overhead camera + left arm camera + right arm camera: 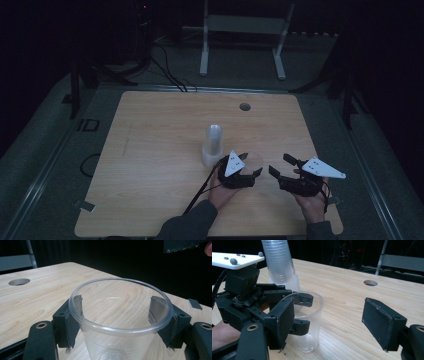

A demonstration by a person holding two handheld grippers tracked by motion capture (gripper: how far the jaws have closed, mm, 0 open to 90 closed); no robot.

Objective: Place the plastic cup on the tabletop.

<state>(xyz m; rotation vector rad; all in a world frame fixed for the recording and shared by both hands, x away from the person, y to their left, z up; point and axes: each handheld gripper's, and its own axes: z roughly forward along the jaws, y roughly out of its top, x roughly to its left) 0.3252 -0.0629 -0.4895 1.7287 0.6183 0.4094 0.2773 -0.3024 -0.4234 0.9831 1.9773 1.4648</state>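
We see a wooden worktop [150, 150] with a tall stack of clear cups [213, 145] standing near its middle, and one clear cup [120, 322] standing upright on the wood just beside that stack. Our left gripper [245, 167] has its jaws on the two sides of this cup, pressing on it below the rim. Our right gripper [280, 165] waits close by, apart from the cup, its jaws wide open with nothing in them.

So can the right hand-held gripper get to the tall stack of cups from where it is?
Probably not straight away. The left hand-held gripper, shut on a clear cup, sits between the right hand-held gripper and the stack of cups. It would likely have to go around or over.
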